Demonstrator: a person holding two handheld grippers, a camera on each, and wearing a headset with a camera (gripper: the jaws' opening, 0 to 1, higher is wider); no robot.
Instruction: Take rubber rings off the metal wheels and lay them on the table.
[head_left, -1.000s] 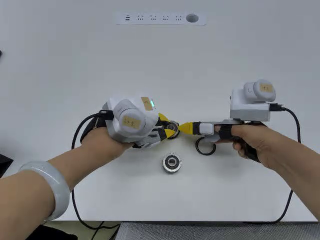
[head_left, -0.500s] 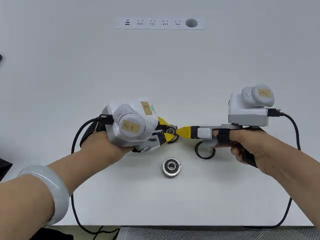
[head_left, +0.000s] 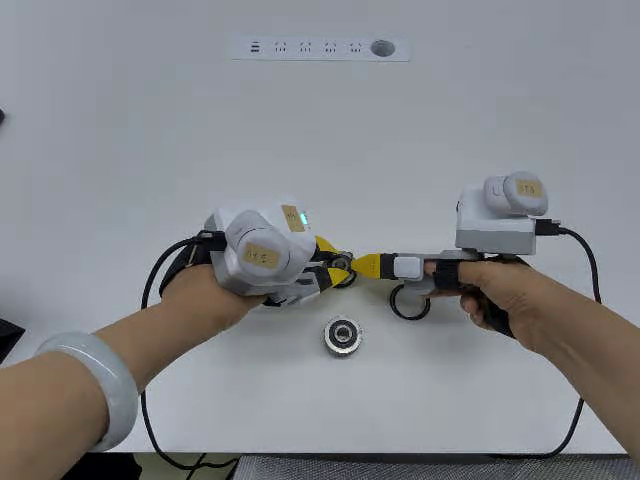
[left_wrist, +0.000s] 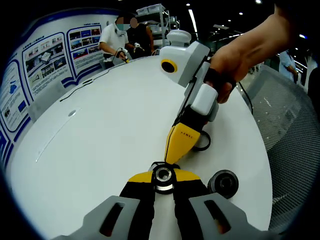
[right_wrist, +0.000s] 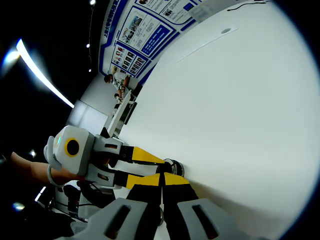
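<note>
Gripping a metal wheel (left_wrist: 162, 175) tight in the left claw (left_wrist: 163, 181), just above the white bench (head_left: 300, 140). Meeting it from the other side with the right claw (right_wrist: 161, 176), yellow tips narrowed together at the wheel's rim; impossible to tell whether pinching rubber. On the bench close by, a second metal wheel (head_left: 343, 335) lying flat and a loose black rubber ring (head_left: 408, 318).

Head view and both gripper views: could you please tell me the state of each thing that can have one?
Left tool: shut on the held wheel.
Held wheel: clamped between the left tool's jaws; whether its ring is on is unclear.
Right tool: shut, tips at the held wheel's rim.
Second wheel: free, lying flat on the table, dark ring apparently on.
Loose rubber ring: off, flat on the table, beneath the right tool.
</note>
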